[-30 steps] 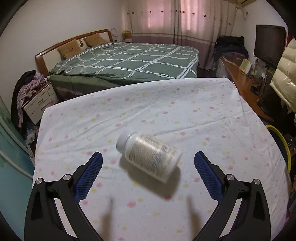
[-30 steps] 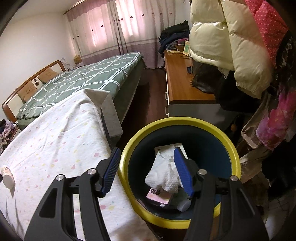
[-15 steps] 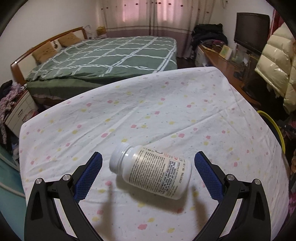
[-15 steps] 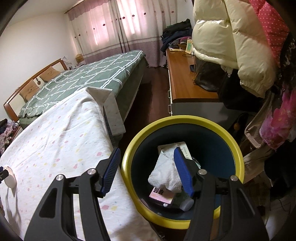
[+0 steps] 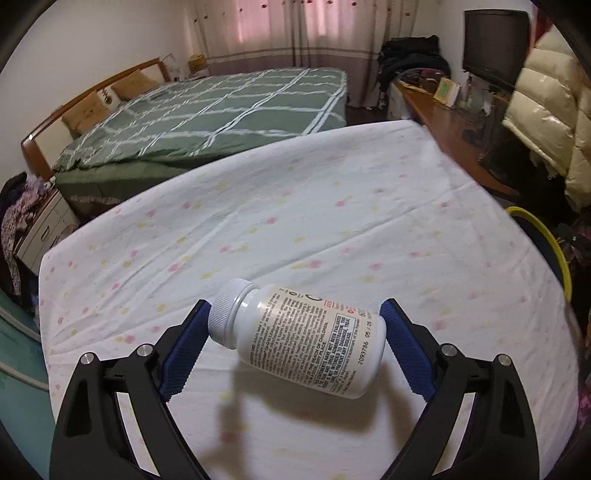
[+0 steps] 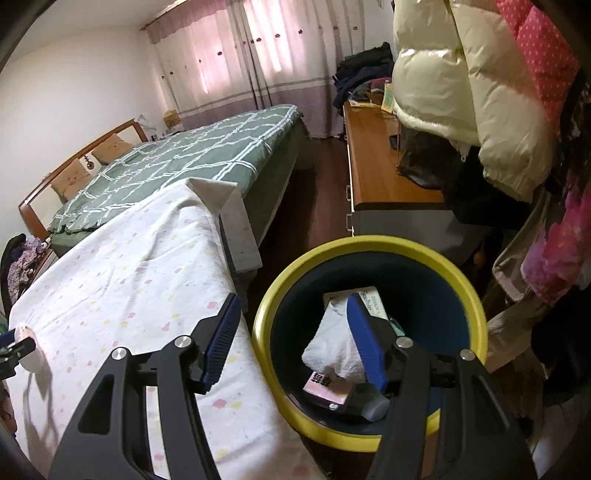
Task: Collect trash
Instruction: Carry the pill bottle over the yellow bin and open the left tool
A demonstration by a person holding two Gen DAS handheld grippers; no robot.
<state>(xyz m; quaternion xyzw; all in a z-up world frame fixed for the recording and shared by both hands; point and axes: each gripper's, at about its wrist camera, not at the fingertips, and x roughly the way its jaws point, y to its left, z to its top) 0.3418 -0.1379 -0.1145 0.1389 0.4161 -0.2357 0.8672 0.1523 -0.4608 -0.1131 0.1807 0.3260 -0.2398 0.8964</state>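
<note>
White cloth dotted with pink and yellow covers the table (image 5: 332, 206) in front of me; behind it stands a bed (image 5: 229, 110) under a green checked quilt, with pink curtains (image 5: 258, 29) at the far wall. My left fingers (image 5: 293, 350) have just been closing around a white pill bottle (image 5: 299, 336) lying on its side on the cloth; the blue pads flank its cap and base, seemingly touching, though I cannot tell whether they press. Its label reads "KEEP OUT OF THE REACH OF CHILDREN" and "2093786 05/25". My right fingers (image 6: 291, 343) hang half open and empty over a yellow-rimmed bin (image 6: 369, 245) beside the table, which holds a crumpled tissue (image 6: 332, 350).
</note>
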